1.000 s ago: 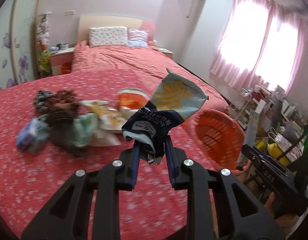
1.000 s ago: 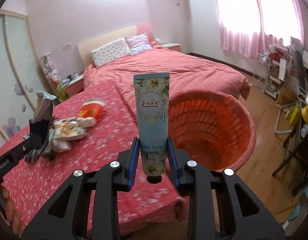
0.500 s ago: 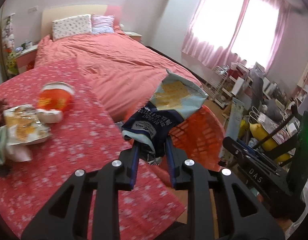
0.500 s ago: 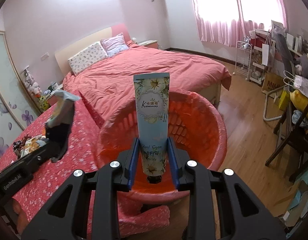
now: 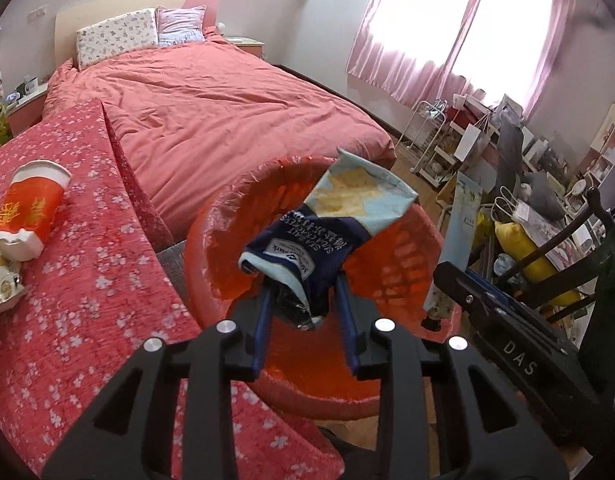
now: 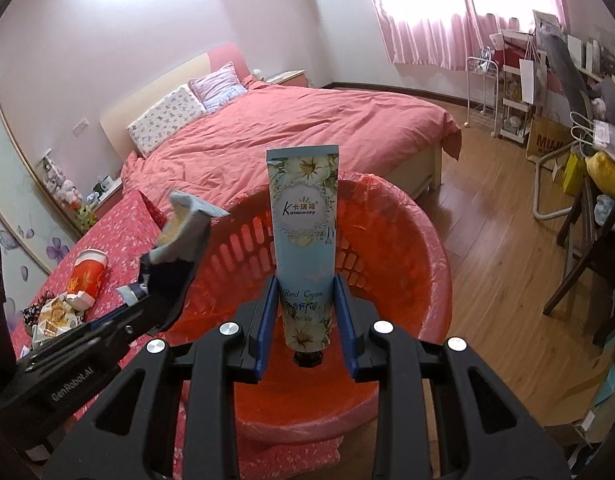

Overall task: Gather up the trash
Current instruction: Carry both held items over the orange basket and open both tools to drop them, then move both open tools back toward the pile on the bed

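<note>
My left gripper [image 5: 305,322] has its jaws spread; a blue and white cracker bag [image 5: 327,236] hangs between them over the orange basket [image 5: 211,232], touching at most one finger. My right gripper [image 6: 305,322] has its jaws spread a little wider than the hand cream tube [image 6: 303,236] standing upright between them, above the same basket [image 6: 407,256]. The left gripper and its bag [image 6: 179,236] show at the left in the right wrist view. The tube [image 5: 455,240] shows at the right in the left wrist view.
A red paper cup [image 5: 27,208] and wrappers [image 6: 57,312] lie on the red flowered cloth [image 5: 87,300] to the left. A bed [image 5: 211,100] stands behind the basket. Chairs and shelves [image 6: 547,120] crowd the right over the wood floor.
Both grippers moved from over the flowered cloth to above the orange basket. Both sets of jaws have widened and no longer pinch the bag and tube tightly.
</note>
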Motion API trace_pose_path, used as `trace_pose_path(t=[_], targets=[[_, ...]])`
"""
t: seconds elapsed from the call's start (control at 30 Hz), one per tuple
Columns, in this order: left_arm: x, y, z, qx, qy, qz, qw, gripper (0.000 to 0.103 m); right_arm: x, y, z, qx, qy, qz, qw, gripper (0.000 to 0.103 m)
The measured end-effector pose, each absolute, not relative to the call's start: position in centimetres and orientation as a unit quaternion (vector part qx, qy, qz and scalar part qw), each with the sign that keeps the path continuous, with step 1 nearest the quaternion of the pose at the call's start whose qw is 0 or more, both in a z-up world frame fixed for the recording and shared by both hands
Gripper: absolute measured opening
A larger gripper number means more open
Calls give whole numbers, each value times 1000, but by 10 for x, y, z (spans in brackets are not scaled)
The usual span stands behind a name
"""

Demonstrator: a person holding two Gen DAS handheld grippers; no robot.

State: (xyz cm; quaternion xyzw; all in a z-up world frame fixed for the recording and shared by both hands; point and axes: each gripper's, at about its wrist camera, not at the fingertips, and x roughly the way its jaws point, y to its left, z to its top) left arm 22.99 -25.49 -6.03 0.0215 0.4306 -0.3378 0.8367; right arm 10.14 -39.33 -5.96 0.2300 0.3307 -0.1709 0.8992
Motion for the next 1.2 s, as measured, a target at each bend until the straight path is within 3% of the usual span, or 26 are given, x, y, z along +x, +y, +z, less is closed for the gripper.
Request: trace_pose_path(t=[0.17, 0.27, 0.33, 0.5, 1.2], targets=[[236, -252, -66, 21, 438, -327, 837, 51, 105, -400, -63, 242, 336, -163, 896, 29], [239, -249, -70, 19, 443, -316, 839, 58, 105, -402, -63, 239, 335, -165, 897, 40], [241, -241, -70, 18, 443, -307, 842, 59, 102, -403, -59, 228, 329, -173, 900, 47], [243, -218, -64, 14, 438, -288, 852, 61, 96, -400, -51, 207, 322, -184, 905, 53], [207, -34, -18, 16, 373, -148, 916, 74, 104, -317, -24, 154, 322, -135, 924, 57]])
